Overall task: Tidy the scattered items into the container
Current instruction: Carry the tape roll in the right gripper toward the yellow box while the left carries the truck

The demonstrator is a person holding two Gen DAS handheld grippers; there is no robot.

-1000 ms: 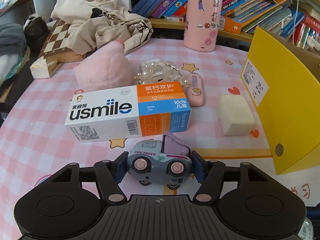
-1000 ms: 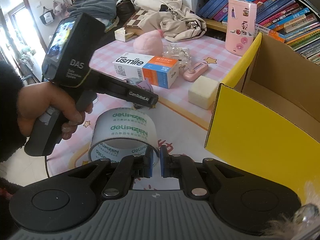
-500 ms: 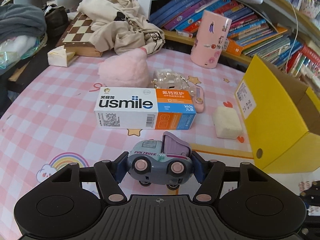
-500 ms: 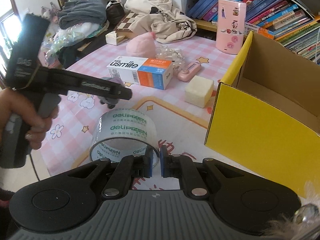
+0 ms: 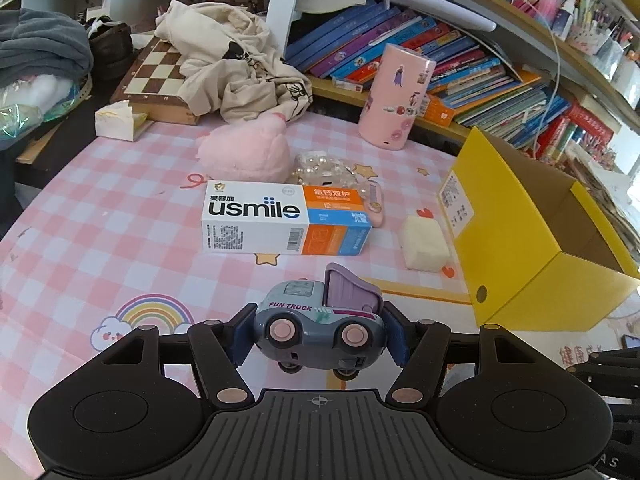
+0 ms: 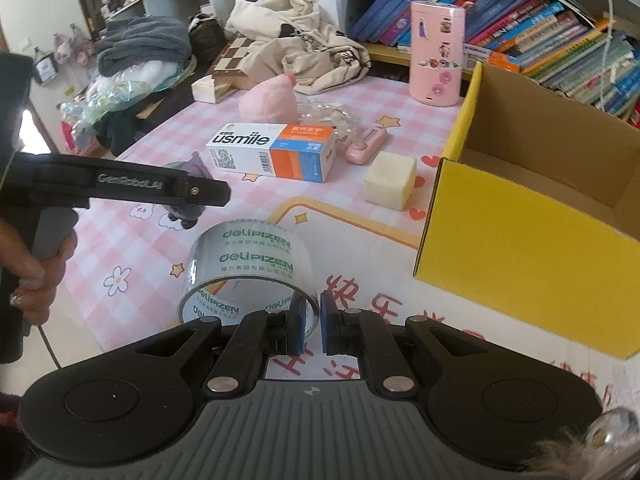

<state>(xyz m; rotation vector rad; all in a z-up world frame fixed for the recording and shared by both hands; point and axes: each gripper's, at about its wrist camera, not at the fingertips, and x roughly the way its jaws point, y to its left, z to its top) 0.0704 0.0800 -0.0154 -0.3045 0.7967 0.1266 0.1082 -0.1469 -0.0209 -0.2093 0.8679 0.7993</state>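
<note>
A grey-blue toy truck [image 5: 318,326] with pink wheels and a raised purple bed hangs above the pink checked tablecloth, my left gripper [image 5: 320,338] shut on its two ends. In the right wrist view the same truck [image 6: 186,208] shows partly behind that gripper's black finger. My right gripper [image 6: 314,330] is shut on the wall of a clear tape roll [image 6: 248,260] printed in green, which is tilted. The open yellow cardboard box [image 5: 516,264] stands to the right, and its inside [image 6: 552,152] looks bare.
On the cloth lie a usmile toothpaste box [image 5: 280,220], a cream block [image 5: 424,246], a pink plush [image 5: 248,152], a heap of pearls [image 5: 326,168] and a small pink case [image 5: 374,208]. A pink cylinder [image 5: 396,98], a chessboard [image 5: 154,74], clothes and bookshelves stand behind.
My left gripper has risen and drawn back with the truck, so more of the table shows. The right gripper has shifted and rolled a little with the tape roll in it.
</note>
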